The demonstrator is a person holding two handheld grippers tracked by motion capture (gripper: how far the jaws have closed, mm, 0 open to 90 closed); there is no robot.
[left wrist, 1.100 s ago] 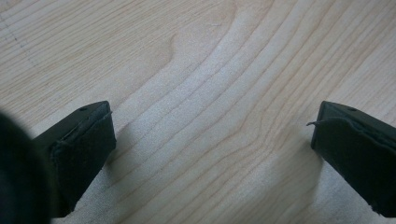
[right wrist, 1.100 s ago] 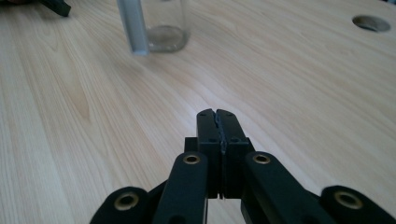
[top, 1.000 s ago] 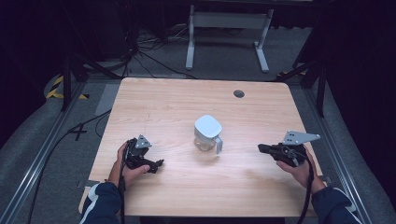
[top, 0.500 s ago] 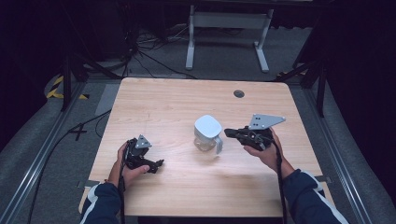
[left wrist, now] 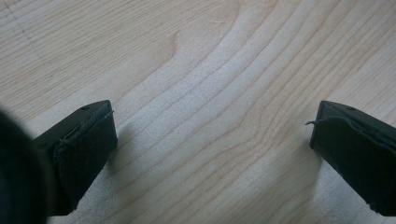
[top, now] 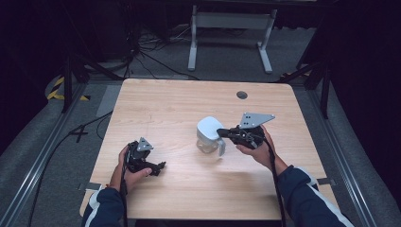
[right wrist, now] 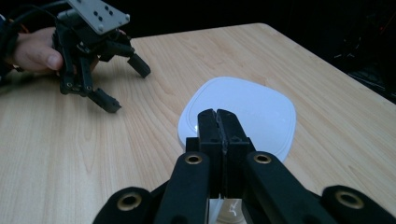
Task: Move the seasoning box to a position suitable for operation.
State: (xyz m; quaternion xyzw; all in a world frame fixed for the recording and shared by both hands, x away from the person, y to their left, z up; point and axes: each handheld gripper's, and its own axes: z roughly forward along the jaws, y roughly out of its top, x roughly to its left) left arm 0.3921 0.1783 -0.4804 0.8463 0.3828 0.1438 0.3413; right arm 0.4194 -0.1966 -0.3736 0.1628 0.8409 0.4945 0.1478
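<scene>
Right gripper (top: 222,133) sits at the right side of a white mug (top: 208,134) turned upside down on the wooden table (top: 189,104); in the right gripper view its jaws are pressed together with no gap showing, over the mug's handle (right wrist: 224,207), whether they pinch it cannot be told; the handle (top: 221,145) sticks out on the mug's right in the high view; grey three-cornered plate (top: 255,118) rides on top of this gripper, a hand (top: 255,150) grips it from behind, dark sleeve with a white stripe (top: 302,191) below; mug stands roughly mid-table, a bit right of centre; left gripper (top: 158,166) rests low near the table's front-left, held by the other hand (top: 127,172), well apart from the mug; its jaws stand wide apart with bare wood between them, holding nothing; same left gripper (right wrist: 123,84) shows far off in the right gripper view; small dark round grommet (top: 242,94) sits near the table's far edge.
</scene>
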